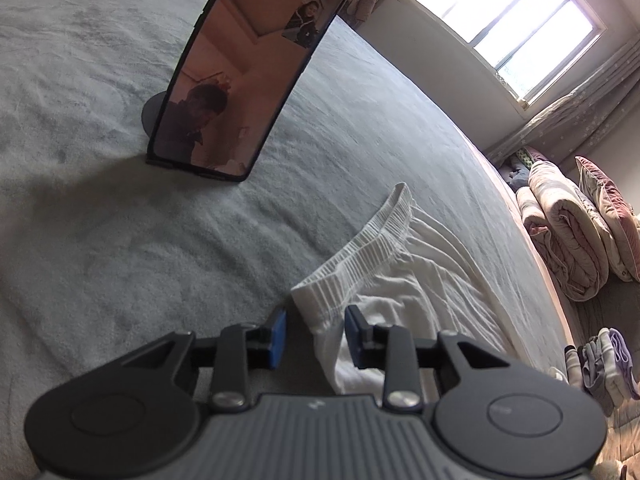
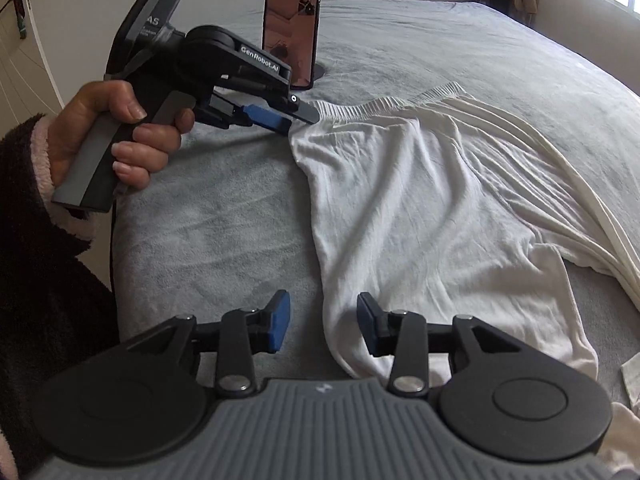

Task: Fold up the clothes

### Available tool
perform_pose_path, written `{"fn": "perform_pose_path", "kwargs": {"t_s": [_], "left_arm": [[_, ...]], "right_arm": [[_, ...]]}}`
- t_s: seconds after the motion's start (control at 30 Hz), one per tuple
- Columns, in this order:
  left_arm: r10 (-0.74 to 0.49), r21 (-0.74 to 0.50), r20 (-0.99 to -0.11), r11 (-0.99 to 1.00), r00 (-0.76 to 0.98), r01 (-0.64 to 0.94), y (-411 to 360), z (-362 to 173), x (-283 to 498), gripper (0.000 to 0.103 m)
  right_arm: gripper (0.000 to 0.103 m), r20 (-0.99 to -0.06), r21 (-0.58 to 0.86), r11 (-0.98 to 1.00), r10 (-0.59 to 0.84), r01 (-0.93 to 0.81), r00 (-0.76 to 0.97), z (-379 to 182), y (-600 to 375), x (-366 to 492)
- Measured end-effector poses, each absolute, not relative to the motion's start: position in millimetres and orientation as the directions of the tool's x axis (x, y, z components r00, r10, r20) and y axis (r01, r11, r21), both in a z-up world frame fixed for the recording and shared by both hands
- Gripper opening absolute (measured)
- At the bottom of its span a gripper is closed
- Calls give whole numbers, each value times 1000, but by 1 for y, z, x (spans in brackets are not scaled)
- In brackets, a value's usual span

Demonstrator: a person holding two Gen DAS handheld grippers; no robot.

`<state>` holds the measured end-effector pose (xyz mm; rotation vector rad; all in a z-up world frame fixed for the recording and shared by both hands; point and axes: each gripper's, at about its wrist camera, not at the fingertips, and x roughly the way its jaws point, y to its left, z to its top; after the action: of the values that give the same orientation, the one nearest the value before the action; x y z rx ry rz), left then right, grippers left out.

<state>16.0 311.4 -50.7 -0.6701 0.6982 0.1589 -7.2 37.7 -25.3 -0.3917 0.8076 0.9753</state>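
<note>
Two blue pads of the left gripper [image 1: 315,334] stand apart, clamping nothing; the white garment's [image 1: 408,280] ribbed waistband corner lies between them on the grey bedspread [image 1: 120,220]. Right wrist view: right gripper [image 2: 323,326] open, garment's [image 2: 420,200] near-left edge between its pads.

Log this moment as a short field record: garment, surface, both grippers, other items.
garment: white pants, spread flat, ribbed waistband toward the phone
surface: grey bed cover
left gripper: open, waistband corner between the pads, not pinched
right gripper: open, over the garment's near left edge
other items: phone upright on a stand; folded quilts at the side
</note>
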Motion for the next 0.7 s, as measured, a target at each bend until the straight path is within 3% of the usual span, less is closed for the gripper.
{"fn": "perform_pose_path", "kwargs": {"t_s": [0.03, 0.07, 0.1, 0.37, 0.5, 0.7], "left_arm": [[-60, -501, -645, 787, 762, -361, 310, -52, 18, 8], [-40, -487, -651, 788, 758, -376, 309, -52, 19, 6], [-25, -481, -656, 784, 755, -392, 309, -52, 19, 6], [117, -354, -661, 823, 742, -445, 307, -30, 1, 5], [121, -334, -702, 814, 702, -475, 317, -32, -10, 5], [59, -380, -706, 809, 705, -449, 327, -41, -20, 8]], "right_arm": [[26, -755, 45, 524, 575, -851, 314, -29, 37, -7], [20, -755, 45, 524, 575, -850, 315, -31, 37, -6], [3, -756, 60, 527, 579, -848, 306, -30, 37, -4], [4, -726, 234, 483, 664, -844, 178, -13, 35, -6], [4, -715, 295, 439, 691, -849, 109, -9, 40, -12], [7, -757, 265, 445, 645, -855, 101, -24, 51, -16]]}}
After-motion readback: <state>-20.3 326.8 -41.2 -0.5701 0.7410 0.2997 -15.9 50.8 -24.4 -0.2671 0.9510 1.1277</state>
